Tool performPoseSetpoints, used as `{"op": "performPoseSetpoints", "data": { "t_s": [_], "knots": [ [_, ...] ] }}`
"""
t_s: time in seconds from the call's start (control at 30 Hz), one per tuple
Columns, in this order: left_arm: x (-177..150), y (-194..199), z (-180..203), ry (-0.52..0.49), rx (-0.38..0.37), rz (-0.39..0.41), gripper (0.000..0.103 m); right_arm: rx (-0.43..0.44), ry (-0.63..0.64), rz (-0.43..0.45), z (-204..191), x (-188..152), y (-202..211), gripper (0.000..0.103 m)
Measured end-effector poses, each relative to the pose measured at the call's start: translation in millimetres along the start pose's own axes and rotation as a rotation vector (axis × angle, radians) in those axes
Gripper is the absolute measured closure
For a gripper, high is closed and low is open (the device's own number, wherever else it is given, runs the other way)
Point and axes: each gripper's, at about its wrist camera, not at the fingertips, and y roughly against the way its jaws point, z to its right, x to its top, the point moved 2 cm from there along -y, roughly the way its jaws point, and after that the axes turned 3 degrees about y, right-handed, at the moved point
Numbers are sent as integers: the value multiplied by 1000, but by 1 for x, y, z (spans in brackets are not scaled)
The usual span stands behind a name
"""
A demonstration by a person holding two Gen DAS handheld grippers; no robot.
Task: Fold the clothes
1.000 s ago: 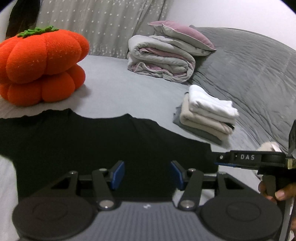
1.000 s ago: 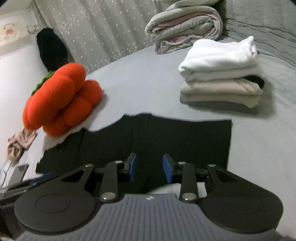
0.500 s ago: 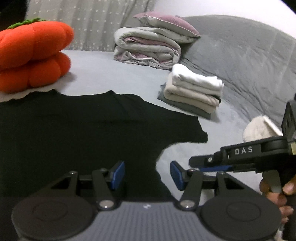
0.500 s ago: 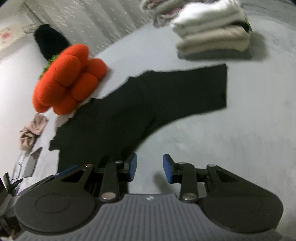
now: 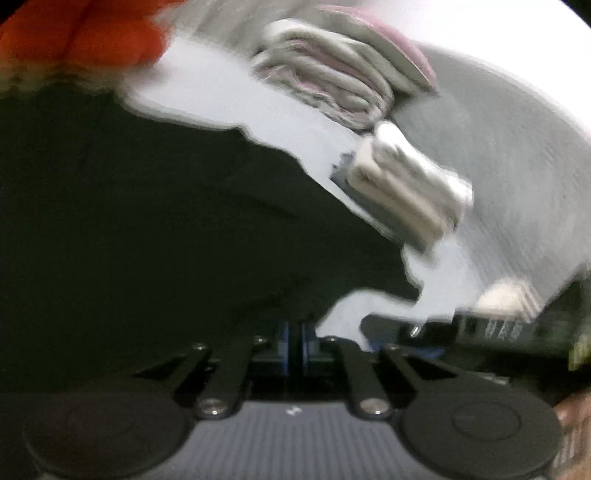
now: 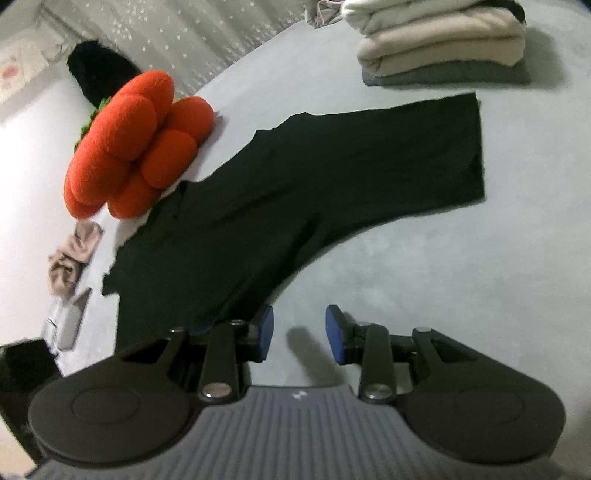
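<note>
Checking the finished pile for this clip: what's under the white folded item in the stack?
Under the white garment lies a beige folded garment, then a grey one at the bottom, resting on the grey bed cover. A dark scrap peeks out at the right; what it is cannot be told.

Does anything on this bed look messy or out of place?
Mostly tidy. The black shirt lies spread flat, not yet folded, beside a neat stack of folded clothes. One crumpled beige cloth sits loose near the bed's edge, below the orange pumpkin cushion.
</note>
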Motion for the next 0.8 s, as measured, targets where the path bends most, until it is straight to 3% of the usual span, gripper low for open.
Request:
{"op": "performPoseSetpoints", "data": {
  "t_s": [0.07,0.13,0.23,0.5,0.57,0.6,0.67,0.8],
  "knots": [
    [4,-1,-26,221,-100,-29,98,34,-31,6,3,2,-2,66],
    [5,-1,-44,358,-172,-36,98,71,-58,12,5,4,-5,66],
    [3,0,-52,456,-241,-39,98,110,-109,25,9,5,-10,66],
    [2,-2,-48,480,-275,-63,98,181,-255,115,20,11,-28,69],
    [1,-3,-48,480,-272,-67,98,190,-279,133,21,11,-30,75],
    [1,-3,-48,480,-271,-69,98,185,-276,137,21,10,-31,86],
    [2,-6,-46,474,-264,-72,98,155,-254,138,19,10,-31,99],
    [2,-8,-40,430,-238,-75,97,106,-203,155,13,12,-22,99]
  ]
}}
